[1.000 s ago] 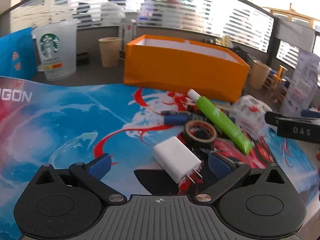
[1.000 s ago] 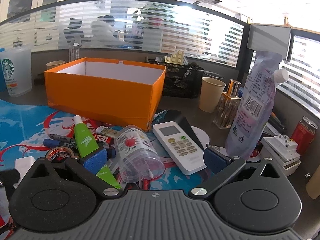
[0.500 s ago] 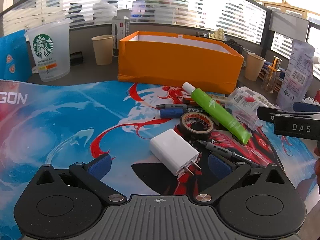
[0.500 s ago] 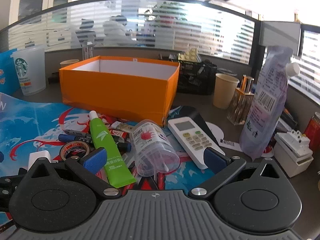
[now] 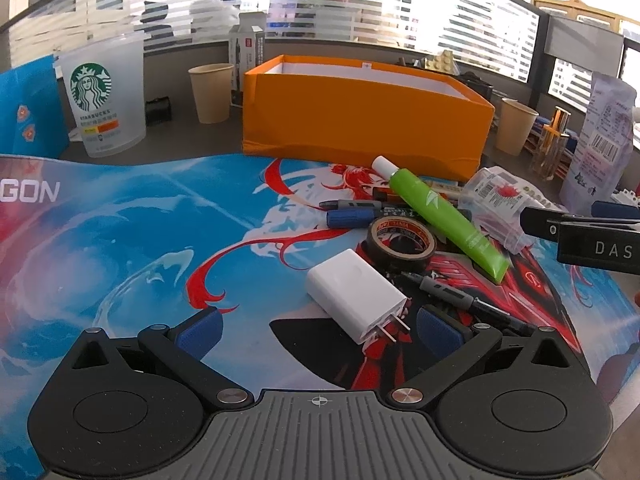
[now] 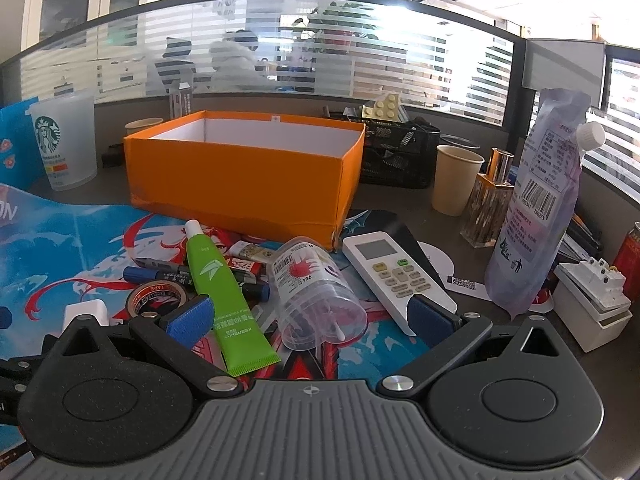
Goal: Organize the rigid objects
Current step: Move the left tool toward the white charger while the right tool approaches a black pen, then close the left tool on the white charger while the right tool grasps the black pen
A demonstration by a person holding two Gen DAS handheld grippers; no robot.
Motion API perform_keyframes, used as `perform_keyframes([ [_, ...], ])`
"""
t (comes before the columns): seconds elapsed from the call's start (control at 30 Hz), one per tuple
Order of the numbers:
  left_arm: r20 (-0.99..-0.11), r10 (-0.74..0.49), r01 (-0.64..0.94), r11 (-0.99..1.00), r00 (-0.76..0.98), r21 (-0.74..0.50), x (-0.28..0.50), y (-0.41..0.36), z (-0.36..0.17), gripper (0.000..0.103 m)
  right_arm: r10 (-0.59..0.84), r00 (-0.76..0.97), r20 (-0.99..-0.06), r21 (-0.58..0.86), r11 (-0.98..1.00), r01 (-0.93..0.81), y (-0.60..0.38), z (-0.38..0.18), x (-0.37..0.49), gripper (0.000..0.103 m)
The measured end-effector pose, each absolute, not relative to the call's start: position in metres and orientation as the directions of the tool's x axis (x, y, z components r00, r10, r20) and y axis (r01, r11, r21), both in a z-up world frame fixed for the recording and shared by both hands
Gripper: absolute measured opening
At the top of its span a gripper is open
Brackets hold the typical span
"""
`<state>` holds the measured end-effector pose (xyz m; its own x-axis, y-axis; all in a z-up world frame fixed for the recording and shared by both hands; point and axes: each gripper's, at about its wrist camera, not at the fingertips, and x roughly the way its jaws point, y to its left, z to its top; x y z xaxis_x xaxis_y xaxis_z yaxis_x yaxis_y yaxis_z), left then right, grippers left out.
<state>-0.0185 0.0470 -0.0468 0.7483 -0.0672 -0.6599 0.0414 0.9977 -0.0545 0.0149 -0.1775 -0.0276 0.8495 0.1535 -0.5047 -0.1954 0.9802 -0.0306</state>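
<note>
Left wrist view: the left gripper (image 5: 318, 330) hangs low over a printed desk mat (image 5: 120, 248), its blue-padded fingers (image 5: 199, 330) spread wide and holding nothing. A white charger plug (image 5: 356, 294) lies flat on the mat between and just beyond the fingertips, prongs toward the camera, touching neither pad. Just behind it sits a roll of black tape (image 5: 402, 242); a grey screwdriver (image 5: 452, 298) lies to the right of the plug. A green tube (image 5: 442, 218) with a white cap rests diagonally across the tape's far right edge and over several markers (image 5: 348, 216). A clear plastic container (image 5: 500, 208) lies on its side to the right of the tube. An open orange box (image 5: 360, 120), white inside, stands on the table at the far edge of the mat. To the far left stand a frosted cup (image 5: 106, 92) with a green logo and a paper cup (image 5: 210, 92). The right gripper's black side enters at the right margin.

Right wrist view: the right gripper (image 6: 308, 316) is likewise spread wide and empty. The green tube (image 6: 224, 292) and the clear plastic container (image 6: 316, 292), holding cotton swabs, lie between its fingers; whether either pad touches them cannot be told. A white remote control (image 6: 394, 274) lies to the right of the container, its near end beside the right pad. The orange box (image 6: 240, 176) stands beyond the clutter. At the right stand a spouted pouch (image 6: 536, 200), a glass bottle (image 6: 490, 204) and a white block (image 6: 592, 300).
</note>
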Motion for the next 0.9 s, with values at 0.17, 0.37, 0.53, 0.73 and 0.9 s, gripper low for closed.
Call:
perform_keyframes([
  [0.17, -0.668, -0.067, 0.033, 0.997, 0.741, -0.064, -0.017, 0.048, -0.048, 0.103, 0.156, 0.847, -0.509, -0.024, 0.98, -0.196, -0.178, -0.028, 0.015, 0.103],
  [0.37, -0.668, -0.069, 0.036, 0.997, 0.741, -0.063, -0.017, 0.046, -0.048, 0.103, 0.166, 0.843, -0.512, -0.014, 0.98, -0.201, -0.178, -0.029, 0.014, 0.103],
  [0.53, -0.671, -0.076, 0.043, 0.997, 0.737, -0.066, -0.015, 0.043, -0.049, 0.103, 0.171, 0.84, -0.515, -0.007, 0.979, -0.204, -0.18, -0.03, 0.015, 0.103],
  [0.73, -0.677, -0.077, 0.031, 0.996, 0.732, -0.079, -0.009, 0.04, -0.052, 0.103, 0.195, 0.83, -0.523, 0.007, 0.974, -0.225, -0.181, -0.03, 0.014, 0.103],
  [0.9, -0.679, -0.06, 0.027, 0.998, 0.732, -0.059, -0.005, 0.036, -0.057, 0.103, 0.265, 0.796, -0.544, 0.039, 0.956, -0.292, -0.187, -0.037, 0.006, 0.103],
])
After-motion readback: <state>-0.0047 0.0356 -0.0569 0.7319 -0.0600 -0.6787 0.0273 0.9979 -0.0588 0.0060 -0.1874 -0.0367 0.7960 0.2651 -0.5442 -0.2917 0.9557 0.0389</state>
